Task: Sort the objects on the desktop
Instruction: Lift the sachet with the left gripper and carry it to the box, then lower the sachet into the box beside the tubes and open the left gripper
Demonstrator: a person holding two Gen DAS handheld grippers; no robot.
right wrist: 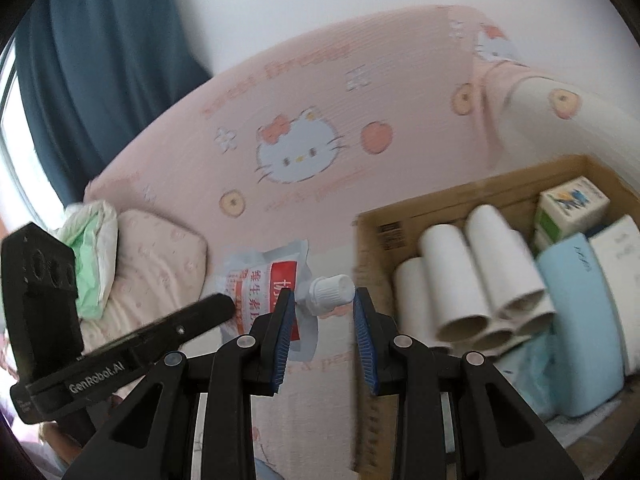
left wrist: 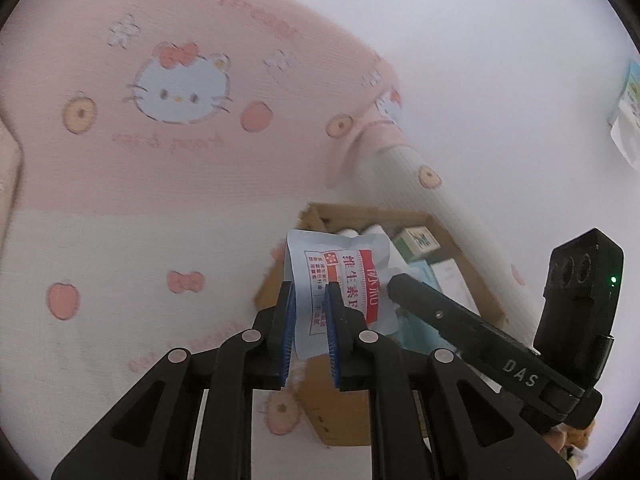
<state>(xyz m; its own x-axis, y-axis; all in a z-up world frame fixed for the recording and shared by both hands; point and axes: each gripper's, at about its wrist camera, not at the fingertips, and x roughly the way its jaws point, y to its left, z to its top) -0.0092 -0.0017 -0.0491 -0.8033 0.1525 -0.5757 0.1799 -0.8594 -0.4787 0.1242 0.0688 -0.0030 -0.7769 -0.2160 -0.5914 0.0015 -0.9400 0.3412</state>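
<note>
The left gripper (left wrist: 310,308) pinched the lower edge of a white spouted pouch (left wrist: 340,284) with red print, held in the air over the pink cartoon-cat bedspread (left wrist: 120,208). The right gripper (right wrist: 324,308) stood narrowly parted about the pouch's white screw cap (right wrist: 332,290); whether its pads touched the cap could not be told. The cardboard box (right wrist: 460,200) of paper tubes (right wrist: 452,280) lay just right. Good practice seemed to be carrying the pouch level over the box's near wall before letting go.
</note>
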